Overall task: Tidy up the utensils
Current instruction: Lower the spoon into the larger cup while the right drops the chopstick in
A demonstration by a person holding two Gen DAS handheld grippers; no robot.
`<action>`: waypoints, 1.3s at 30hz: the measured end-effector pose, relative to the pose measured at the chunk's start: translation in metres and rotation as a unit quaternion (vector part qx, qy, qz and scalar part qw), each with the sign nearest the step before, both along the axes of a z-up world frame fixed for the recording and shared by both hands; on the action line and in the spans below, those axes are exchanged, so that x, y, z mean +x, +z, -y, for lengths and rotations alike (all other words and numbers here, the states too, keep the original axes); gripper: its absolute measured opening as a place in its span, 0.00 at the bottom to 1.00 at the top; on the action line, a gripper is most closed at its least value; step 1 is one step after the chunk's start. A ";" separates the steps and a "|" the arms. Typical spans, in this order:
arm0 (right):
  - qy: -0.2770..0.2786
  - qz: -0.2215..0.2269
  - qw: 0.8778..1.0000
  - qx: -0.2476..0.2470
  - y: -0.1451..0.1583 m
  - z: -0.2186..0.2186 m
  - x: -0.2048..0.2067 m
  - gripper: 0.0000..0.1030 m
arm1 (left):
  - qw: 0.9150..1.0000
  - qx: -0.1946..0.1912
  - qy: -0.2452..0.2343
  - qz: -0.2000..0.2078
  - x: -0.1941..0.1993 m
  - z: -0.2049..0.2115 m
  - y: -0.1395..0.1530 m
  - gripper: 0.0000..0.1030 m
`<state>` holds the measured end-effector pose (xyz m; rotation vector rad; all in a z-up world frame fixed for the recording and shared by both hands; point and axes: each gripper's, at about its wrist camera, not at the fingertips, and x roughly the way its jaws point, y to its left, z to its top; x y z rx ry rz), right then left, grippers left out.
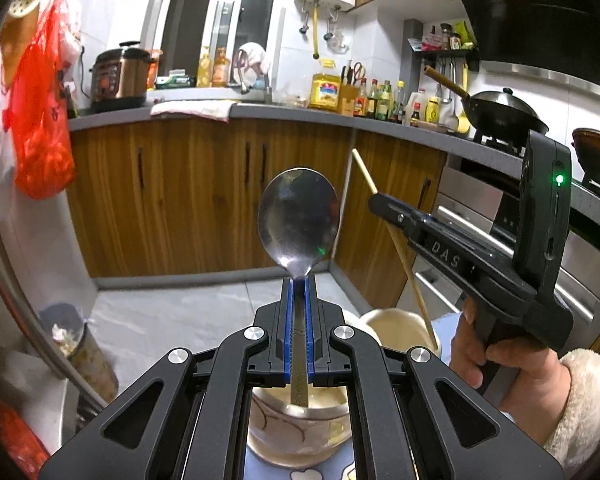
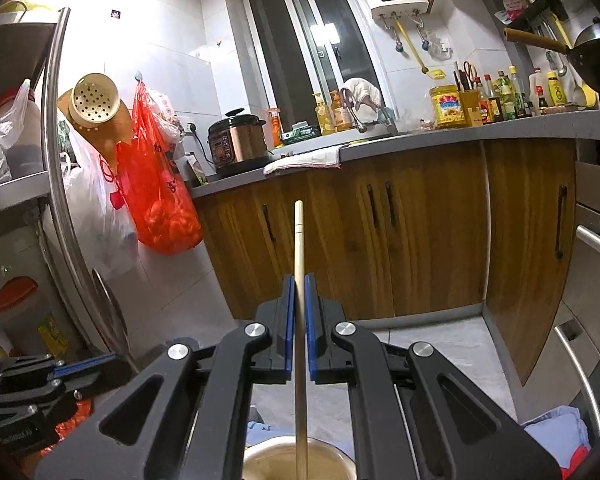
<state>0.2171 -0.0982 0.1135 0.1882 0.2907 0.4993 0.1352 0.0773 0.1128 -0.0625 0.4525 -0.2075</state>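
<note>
Steel first, on my left side: the spoon (image 1: 298, 220) stands bowl-up between my left gripper (image 1: 299, 284) pads, its flat handle running down through them until its end hangs just inside the mouth of the patterned cup (image 1: 300, 436) under that hand. To finish this step well, I judge I should keep the handle plumb, sink it until the end is well below the rim, and only then ease off, so the heavy bowl end does not tip the spoon against the rim. The left fingers (image 1: 286, 328) are nearly together, clamped on the thin handle with no gap showing on either side of it.

Further right, my right gripper (image 2: 299, 280) carries a single wooden chopstick (image 2: 299, 304), upright, its lower end down in the mouth of the cream holder (image 1: 396, 332) that sits just beside the cup; whether it touches the bottom I cannot tell. From the left camera the stick leans slightly, so I would straighten it before letting go and release it low, so it leans quietly on the wall. The right fingers (image 2: 312, 320) are narrow too, but a sliver of daylight shows beside the stick, so I cannot tell whether they are truly pinching it or only guiding it.
</note>
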 end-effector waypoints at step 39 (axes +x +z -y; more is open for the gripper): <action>0.029 -0.087 0.993 -0.080 -0.042 0.014 -0.022 0.06 | 0.999 0.000 0.020 -0.047 0.010 -0.002 -0.024 0.06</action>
